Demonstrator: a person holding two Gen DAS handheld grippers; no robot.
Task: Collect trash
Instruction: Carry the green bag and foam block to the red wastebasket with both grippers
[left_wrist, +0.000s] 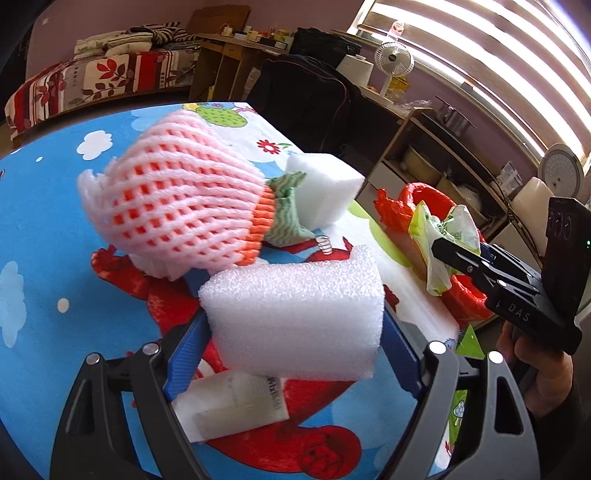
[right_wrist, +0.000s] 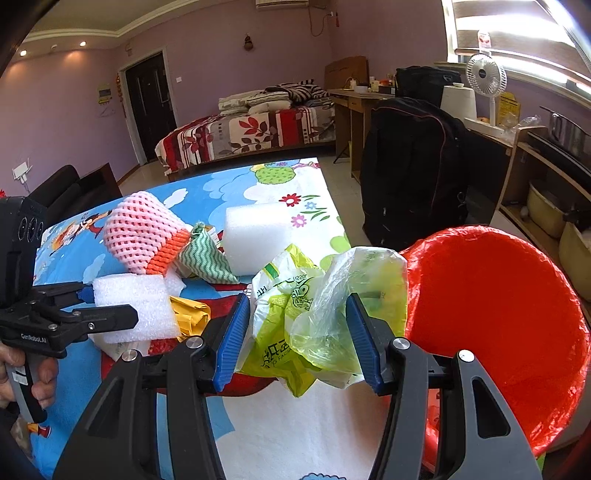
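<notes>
Your left gripper (left_wrist: 295, 354) pinched a white, bubbly-textured foam block (left_wrist: 295, 317) between its blue ribbed pads (left_wrist: 184, 354), holding it lifted above the table covered with a bright blue cartoon-print cloth (left_wrist: 44, 258). In the right wrist view, that same left gripper (right_wrist: 110, 306) appeared at the left edge, its black fingers closed on either side of the foam block (right_wrist: 136, 306), with your hand (right_wrist: 22, 373) wrapped around its handle.

Your right gripper (right_wrist: 295, 339) squeezed a crumpled yellow-green and clear plastic bag (right_wrist: 314, 317) between its blue pads (right_wrist: 232, 339). The bag bulged out above and below them. From the left wrist view, the right gripper (left_wrist: 461, 254) held the bag (left_wrist: 443, 236) just beside the rim of a bin lined with a shiny red plastic bag (left_wrist: 417, 195). In the right wrist view the red-lined bin (right_wrist: 495, 325) sat open at the right, off the table's edge, and the held bag overlapped its left rim.

More trash lay on the cloth: a pink foam fruit net with an orange band (left_wrist: 177, 195), a green-and-white zigzag cloth scrap (left_wrist: 288, 214) touching it, a larger smooth white foam block (left_wrist: 325, 188) behind the scrap, a flat white paper packet (left_wrist: 236, 406) below the held foam, and a crumpled yellow wrapper (right_wrist: 192, 314) seen just beside the held foam.
</notes>
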